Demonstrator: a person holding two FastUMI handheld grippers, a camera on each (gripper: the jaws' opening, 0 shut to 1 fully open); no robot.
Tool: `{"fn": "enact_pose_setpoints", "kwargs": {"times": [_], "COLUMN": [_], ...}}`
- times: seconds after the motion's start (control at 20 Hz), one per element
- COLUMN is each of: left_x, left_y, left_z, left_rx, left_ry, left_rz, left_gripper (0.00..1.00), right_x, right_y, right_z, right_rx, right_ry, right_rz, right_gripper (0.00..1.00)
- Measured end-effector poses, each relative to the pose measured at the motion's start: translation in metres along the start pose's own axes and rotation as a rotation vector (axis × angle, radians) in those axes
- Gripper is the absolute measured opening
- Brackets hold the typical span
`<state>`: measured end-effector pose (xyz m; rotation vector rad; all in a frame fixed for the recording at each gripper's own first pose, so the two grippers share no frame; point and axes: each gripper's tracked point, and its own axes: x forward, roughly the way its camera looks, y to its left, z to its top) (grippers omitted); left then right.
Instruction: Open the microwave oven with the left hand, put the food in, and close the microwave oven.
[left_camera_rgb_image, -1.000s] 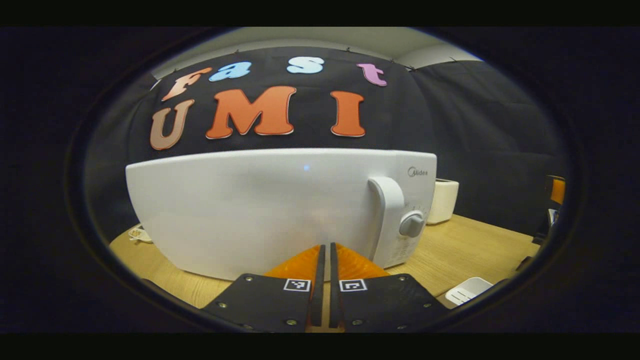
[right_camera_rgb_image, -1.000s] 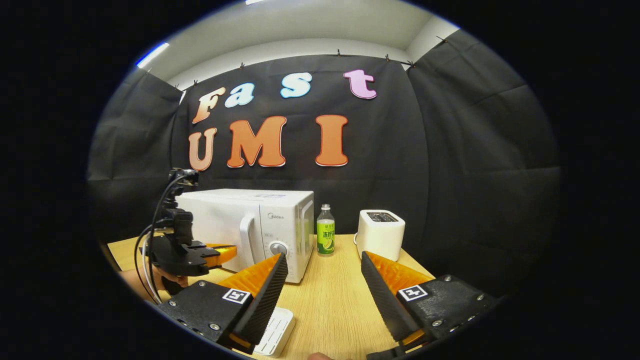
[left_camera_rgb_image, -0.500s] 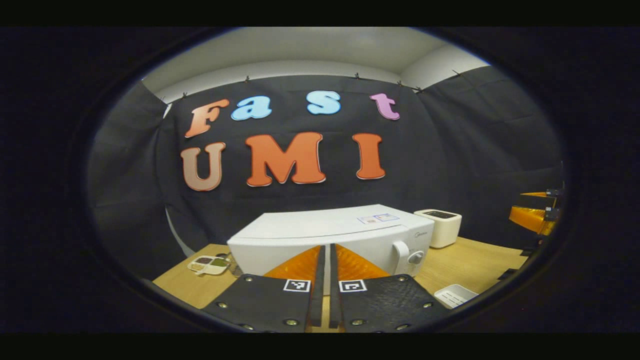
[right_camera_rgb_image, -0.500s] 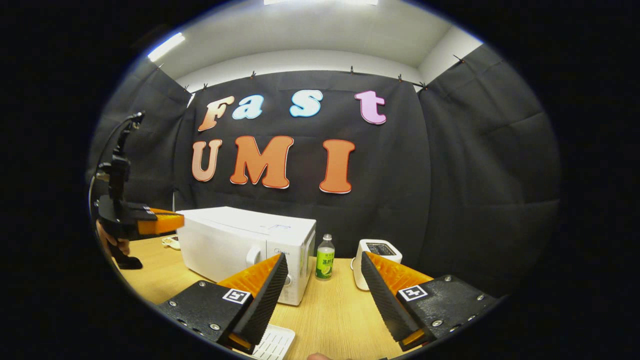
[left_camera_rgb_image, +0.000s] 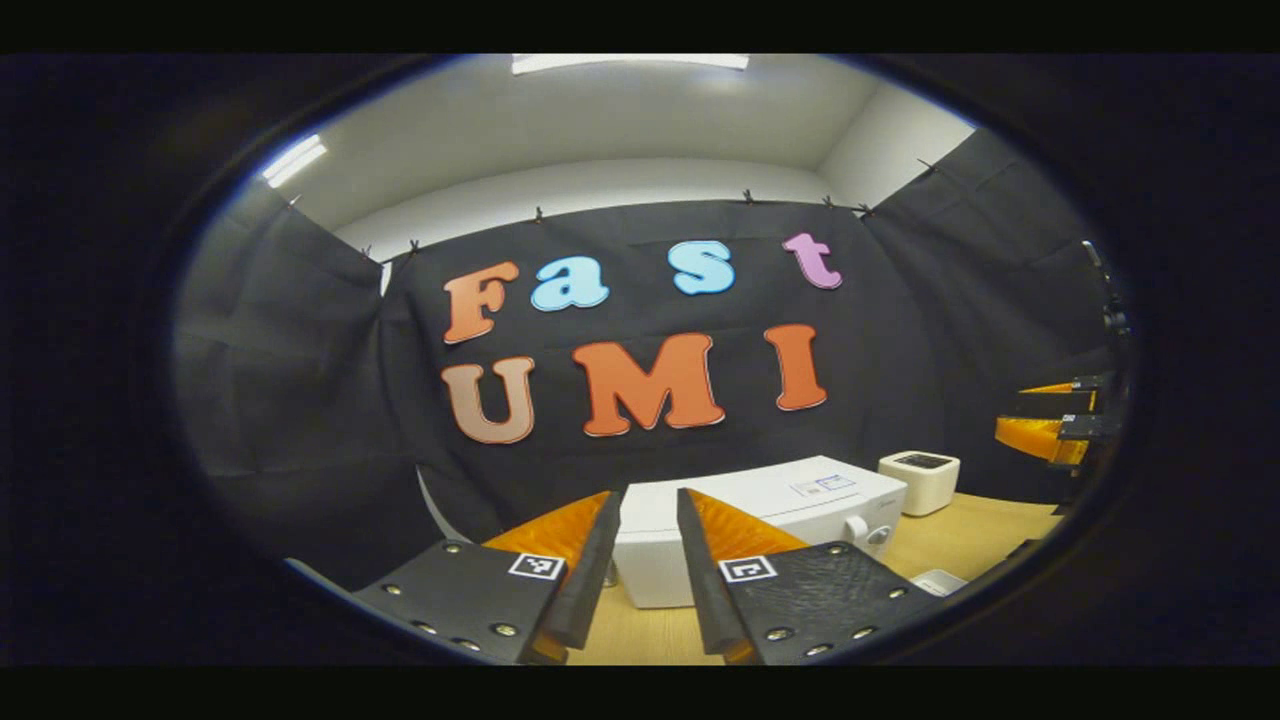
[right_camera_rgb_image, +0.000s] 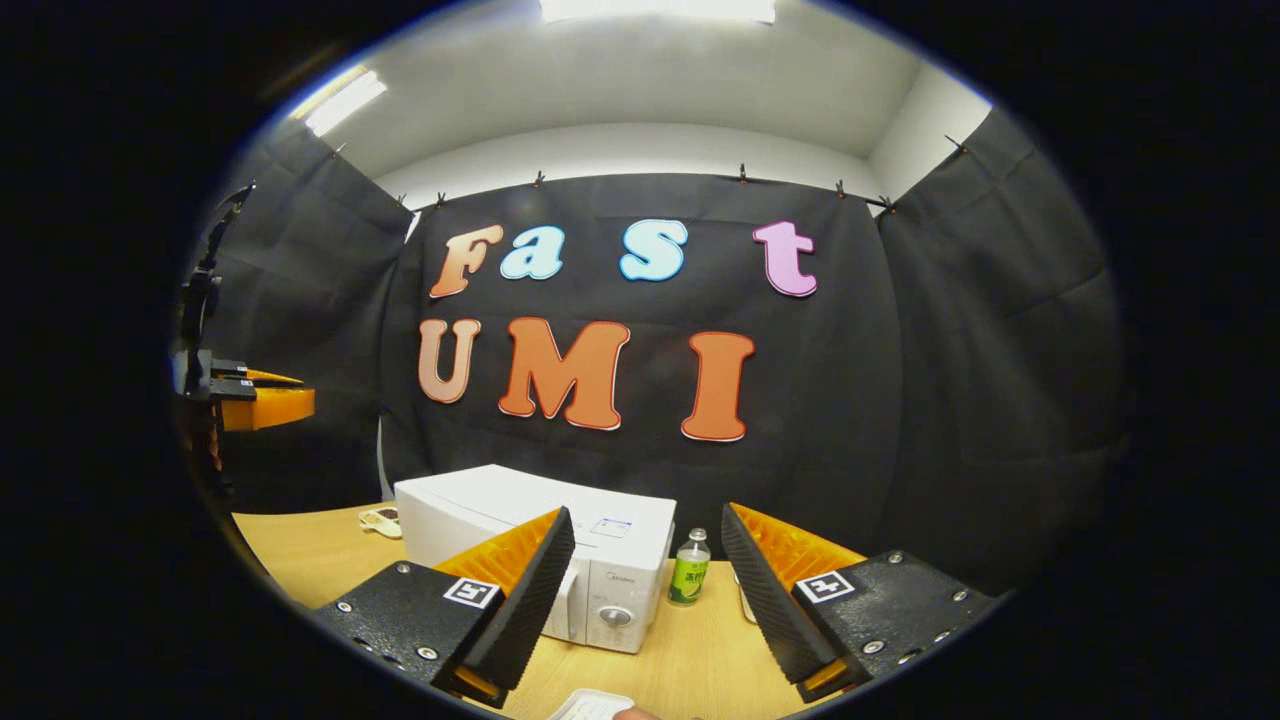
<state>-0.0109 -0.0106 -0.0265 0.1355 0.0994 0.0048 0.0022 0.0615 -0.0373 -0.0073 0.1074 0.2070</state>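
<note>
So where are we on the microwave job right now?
The microwave sits shut on the table, so either nothing has started or it is finished; the inside is hidden. In hand: nothing; the left gripper and right gripper are open, empty, held high above it.

Lit from above by ceiling light panels (right_camera_rgb_image: 655, 10), glaring white at the top of both views, with a second strip (right_camera_rgb_image: 345, 100) off to the left. Bright on the pale ceiling, dim along the dark cloth walls. Soft sheen on the white microwave oven (right_camera_rgb_image: 560, 520) top. Strong fisheye bending toward the edges, darkening there. Fairly sharp throughout, little blur.
</note>
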Motion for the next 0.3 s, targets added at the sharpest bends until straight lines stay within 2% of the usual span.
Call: {"fn": "enact_pose_setpoints", "kwargs": {"times": [0.15, 0.3], "left_x": [-0.006, -0.009], "left_y": [0.027, 0.057], "left_z": [0.016, 0.034], "left_rx": [-0.025, -0.030], "left_ry": [-0.003, -0.015], "left_rz": [0.039, 0.094], "left_gripper": [0.61, 0.66], "right_x": [0.004, 0.003], "right_y": [0.004, 0.003], "right_z": [0.022, 0.047], "right_rx": [-0.002, -0.038], "right_ry": [-0.018, -0.052], "right_rz": [0.001, -0.005], "right_gripper": [0.93, 0.93]}}
